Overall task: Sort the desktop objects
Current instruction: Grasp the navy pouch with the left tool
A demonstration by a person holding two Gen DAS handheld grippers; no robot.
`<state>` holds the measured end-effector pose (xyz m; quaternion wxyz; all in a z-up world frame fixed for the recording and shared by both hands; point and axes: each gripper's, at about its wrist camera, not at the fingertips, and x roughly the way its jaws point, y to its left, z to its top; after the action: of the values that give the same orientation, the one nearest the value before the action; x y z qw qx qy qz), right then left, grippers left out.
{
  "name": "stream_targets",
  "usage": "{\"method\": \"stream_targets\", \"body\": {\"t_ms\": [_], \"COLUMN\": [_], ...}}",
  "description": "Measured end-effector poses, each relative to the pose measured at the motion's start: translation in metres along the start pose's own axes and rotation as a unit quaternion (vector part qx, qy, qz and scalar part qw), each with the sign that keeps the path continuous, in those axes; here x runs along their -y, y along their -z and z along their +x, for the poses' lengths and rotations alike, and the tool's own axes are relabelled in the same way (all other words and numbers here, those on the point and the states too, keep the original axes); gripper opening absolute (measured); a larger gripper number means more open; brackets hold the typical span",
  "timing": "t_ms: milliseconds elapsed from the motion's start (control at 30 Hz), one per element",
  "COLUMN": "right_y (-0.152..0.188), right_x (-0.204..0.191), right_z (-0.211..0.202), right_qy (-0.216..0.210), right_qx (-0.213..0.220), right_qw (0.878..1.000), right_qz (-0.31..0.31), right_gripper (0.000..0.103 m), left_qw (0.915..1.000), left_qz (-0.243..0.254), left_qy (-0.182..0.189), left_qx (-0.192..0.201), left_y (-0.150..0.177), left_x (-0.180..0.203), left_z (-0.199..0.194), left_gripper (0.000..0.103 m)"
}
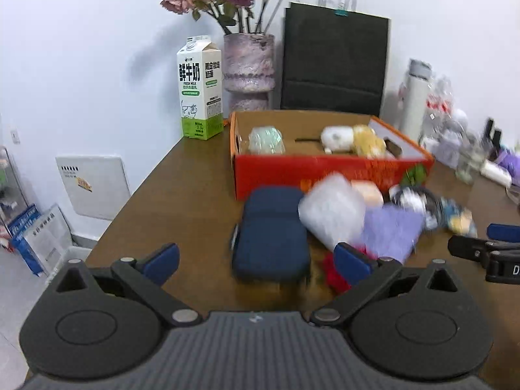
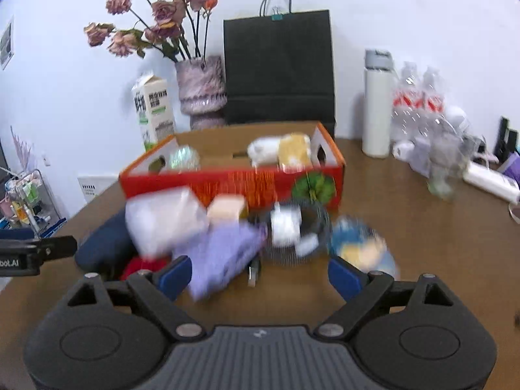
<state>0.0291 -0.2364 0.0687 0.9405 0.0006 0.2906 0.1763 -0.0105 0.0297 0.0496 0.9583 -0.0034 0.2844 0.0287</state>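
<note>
- The open orange cardboard box [image 1: 325, 170] holds a green-white wrapped bundle [image 1: 266, 139], a white plush [image 1: 336, 138] and a yellow plush [image 1: 369, 144].
- Only the right wrist view shows the blurred blue-yellow object [image 2: 362, 247] whole.
- The left gripper [image 1: 256, 260] and right gripper [image 2: 260, 274] both gape, empty.

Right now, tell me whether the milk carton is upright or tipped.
Upright. The milk carton stands on its base on the table beside the vase, gable top pointing up in both views.

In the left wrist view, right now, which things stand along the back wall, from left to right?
milk carton → vase with dried roses → black paper bag → white bottle
</note>
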Motion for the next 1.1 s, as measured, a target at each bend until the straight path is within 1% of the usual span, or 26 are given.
{"method": "stream_targets", "body": {"t_ms": [67, 133, 167, 233, 300, 333, 367, 433, 500, 567, 700, 767, 833, 967, 1033, 1100], "right_y": [0.022, 0.041, 0.050, 0.062, 0.072, 0.074, 0.077, 0.079, 0.077, 0.075, 0.073, 0.071, 0.067, 0.055, 0.047, 0.038], "right_x": [-0.004, -0.006, -0.007, -0.011, -0.018, -0.022, -0.025, -0.027, -0.028, -0.030, -0.025, -0.021, -0.016, -0.009, -0.010, -0.013], "right_z": [-0.013, -0.025, -0.030, -0.039, -0.052, -0.059, -0.066, -0.076, -0.082, -0.083, -0.083, -0.080, -0.076, -0.064, -0.056, -0.046], "right_qy": [0.009, 0.013, 0.012, 0.015, 0.027, 0.026, 0.021, 0.019, 0.017, 0.013, 0.011, 0.010, 0.007, -0.006, -0.016, -0.024], "right_qx": [0.002, 0.005, 0.006, 0.007, 0.021, 0.030, 0.043, 0.064, 0.076, 0.083, 0.094, 0.092, 0.089, 0.087, 0.083, 0.078], "right_qw": [1.000, 1.000, 1.000, 1.000, 0.999, 0.998, 0.998, 0.996, 0.995, 0.994, 0.994, 0.995, 0.995, 0.996, 0.996, 0.996], "right_qz": [-0.003, 0.001, 0.003, -0.005, -0.027, -0.039, -0.051, -0.061, -0.068, -0.072, -0.058, -0.048, -0.038, -0.023, -0.022, -0.019], "right_gripper": [0.091, 0.091, 0.092, 0.092, 0.092, 0.095, 0.102, 0.103, 0.103, 0.103, 0.103, 0.103, 0.103, 0.103, 0.103, 0.101], "left_qw": [1.0000, 0.9996, 0.9994, 0.9989, 0.9987, 0.9987, 0.9987, 0.9984, 0.9982, 0.9985, 0.9981, 0.9981, 0.9984, 0.9994, 0.9997, 0.9995], "left_qz": [-0.004, -0.020, -0.026, -0.034, -0.034, -0.032, -0.031, -0.033, -0.029, -0.023, -0.019, -0.019, -0.017, -0.009, -0.004, 0.000], "left_qy": [0.005, 0.016, 0.016, 0.010, 0.013, 0.013, 0.013, 0.014, 0.016, 0.010, 0.014, 0.011, 0.011, 0.000, 0.007, 0.018], "left_qx": [-0.002, -0.014, -0.019, -0.030, -0.034, -0.037, -0.039, -0.044, -0.050, -0.049, -0.056, -0.058, -0.053, -0.034, -0.024, -0.027], "left_y": [0.019, 0.034, 0.040, 0.051, 0.060, 0.065, 0.069, 0.072, 0.072, 0.072, 0.072, 0.069, 0.063, 0.039, 0.025, 0.013], "left_x": [0.001, -0.001, -0.002, -0.002, 0.000, 0.002, 0.003, 0.003, 0.006, 0.009, 0.010, 0.010, 0.009, 0.006, 0.004, 0.002], "left_z": [-0.010, -0.016, -0.019, -0.024, -0.031, -0.034, -0.036, -0.037, -0.034, -0.031, -0.026, -0.023, -0.020, -0.006, 0.005, 0.018], "left_gripper": [0.103, 0.103, 0.103, 0.103, 0.103, 0.103, 0.103, 0.103, 0.103, 0.103, 0.103, 0.103, 0.103, 0.103, 0.103, 0.102]}}
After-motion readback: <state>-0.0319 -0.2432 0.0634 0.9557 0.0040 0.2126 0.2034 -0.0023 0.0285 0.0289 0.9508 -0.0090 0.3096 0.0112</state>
